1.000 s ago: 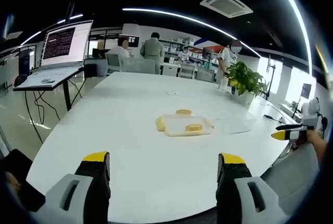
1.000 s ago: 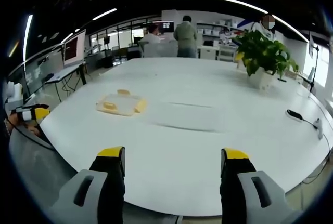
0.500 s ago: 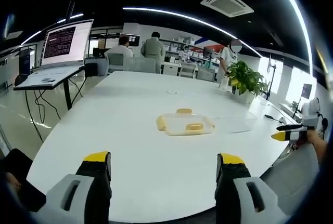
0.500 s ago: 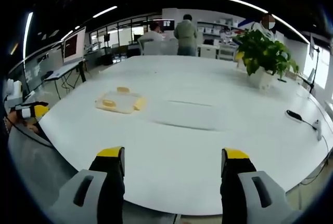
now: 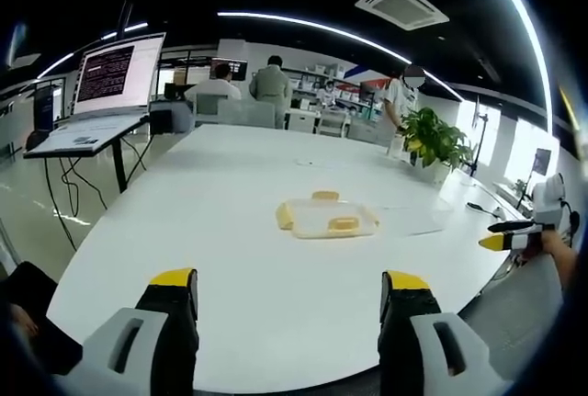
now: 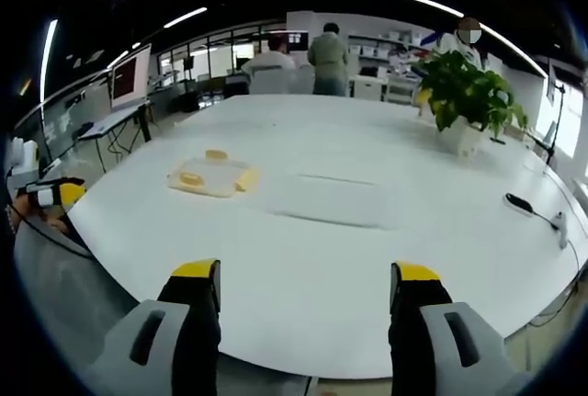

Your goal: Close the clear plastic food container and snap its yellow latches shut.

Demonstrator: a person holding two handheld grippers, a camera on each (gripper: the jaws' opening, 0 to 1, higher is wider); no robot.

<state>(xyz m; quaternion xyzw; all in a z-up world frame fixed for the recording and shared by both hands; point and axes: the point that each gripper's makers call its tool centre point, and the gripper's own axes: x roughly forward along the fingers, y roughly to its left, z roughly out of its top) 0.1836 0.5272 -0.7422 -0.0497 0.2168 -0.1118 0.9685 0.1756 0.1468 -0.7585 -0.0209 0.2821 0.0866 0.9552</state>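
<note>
Both pairs of tongs hang over the near edge of a broad white table (image 5: 230, 185), each with its jaws spread wide and nothing between them. In the left gripper view, the left tongs (image 5: 287, 288) sit at 6 o'clock and the yellow-latched lid (image 5: 326, 220) lies near the centre of the picture, well apart from them. We read this flat piece, with a yellow latch (image 5: 342, 224) on its near side and others at its far and left edges, as the lid resting on the table. At 3 o'clock from it lies a clear shallow container body (image 5: 415, 220), just beside the lid; whether the two touch we cannot tell. The right tongs appear from the side at 3 o'clock in this view, held in a person's hand.

In the right gripper view, the right tongs (image 6: 305, 286) frame the same pair: the lid (image 6: 209, 177) at 10 o'clock and the clear body (image 6: 323, 201) near the centre. The parts are separate, so closing has not begun. We judge the spread jaws to be readiness for gripping the lid. A potted plant (image 6: 464, 97) and a laptop on a stand (image 5: 106, 93) stand well clear of the work.
</note>
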